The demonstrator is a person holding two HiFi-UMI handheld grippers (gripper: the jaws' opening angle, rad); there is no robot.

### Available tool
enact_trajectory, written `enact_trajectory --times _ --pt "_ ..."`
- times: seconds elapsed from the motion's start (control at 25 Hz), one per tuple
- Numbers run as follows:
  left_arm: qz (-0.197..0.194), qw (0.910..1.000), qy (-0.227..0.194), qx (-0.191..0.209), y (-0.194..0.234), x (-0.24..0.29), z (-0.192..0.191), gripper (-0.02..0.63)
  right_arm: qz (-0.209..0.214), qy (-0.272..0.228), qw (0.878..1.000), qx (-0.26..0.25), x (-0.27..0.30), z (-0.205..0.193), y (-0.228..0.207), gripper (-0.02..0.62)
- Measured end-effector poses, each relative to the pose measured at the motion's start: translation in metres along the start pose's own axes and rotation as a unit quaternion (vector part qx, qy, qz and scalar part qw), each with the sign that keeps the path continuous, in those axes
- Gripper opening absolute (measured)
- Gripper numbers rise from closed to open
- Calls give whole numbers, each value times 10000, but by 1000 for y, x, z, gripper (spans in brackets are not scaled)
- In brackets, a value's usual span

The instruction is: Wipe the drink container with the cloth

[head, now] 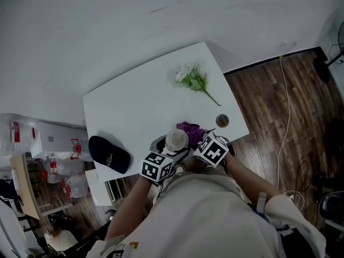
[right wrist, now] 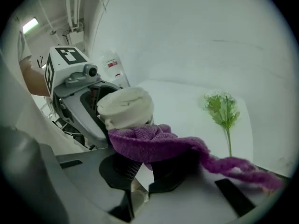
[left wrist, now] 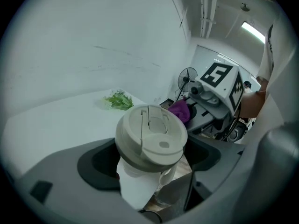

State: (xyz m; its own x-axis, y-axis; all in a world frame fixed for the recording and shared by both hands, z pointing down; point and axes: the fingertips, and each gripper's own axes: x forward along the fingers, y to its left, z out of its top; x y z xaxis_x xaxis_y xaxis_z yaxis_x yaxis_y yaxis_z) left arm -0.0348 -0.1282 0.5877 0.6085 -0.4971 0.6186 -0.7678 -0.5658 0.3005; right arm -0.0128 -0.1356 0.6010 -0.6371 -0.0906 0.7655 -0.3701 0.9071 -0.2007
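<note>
A white drink container (left wrist: 140, 181) with a beige flip lid (left wrist: 150, 136) is held upright in my left gripper (left wrist: 148, 167), whose jaws are shut on its body. In the head view the container (head: 176, 140) is at the near table edge. My right gripper (right wrist: 142, 169) is shut on a purple cloth (right wrist: 159, 143), which bunches over its jaws and trails right. The cloth (head: 192, 131) presses against the container (right wrist: 125, 107) just below the lid. From the left gripper view the cloth (left wrist: 180, 111) and the right gripper show beyond the lid.
A green flower sprig (head: 193, 79) lies at the far side of the white table (head: 134, 106). A black cap (head: 109, 153) rests at the left corner and a small round object (head: 222, 121) near the right edge. Wooden floor (head: 285, 112) lies to the right.
</note>
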Motion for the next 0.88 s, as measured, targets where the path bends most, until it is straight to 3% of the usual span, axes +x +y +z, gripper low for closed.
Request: enact_trajectory --times 0.16,0.32,0.52,0.88 --pt "54 9999 -95 -12 0 0 0 431 -91 105 9994 -322 -13 8 -1 54" --pt "-23 10000 -45 35 -1 1 1 431 -263 5 9992 -300 -15 14 -13 54" --pt "-67 9999 -22 72 -1 1 1 431 -371 -461 9982 115 13 21 -39 54" --pt "-83 9999 -10 101 0 1 1 431 -129 -90 9976 671 76 -28 -48 48"
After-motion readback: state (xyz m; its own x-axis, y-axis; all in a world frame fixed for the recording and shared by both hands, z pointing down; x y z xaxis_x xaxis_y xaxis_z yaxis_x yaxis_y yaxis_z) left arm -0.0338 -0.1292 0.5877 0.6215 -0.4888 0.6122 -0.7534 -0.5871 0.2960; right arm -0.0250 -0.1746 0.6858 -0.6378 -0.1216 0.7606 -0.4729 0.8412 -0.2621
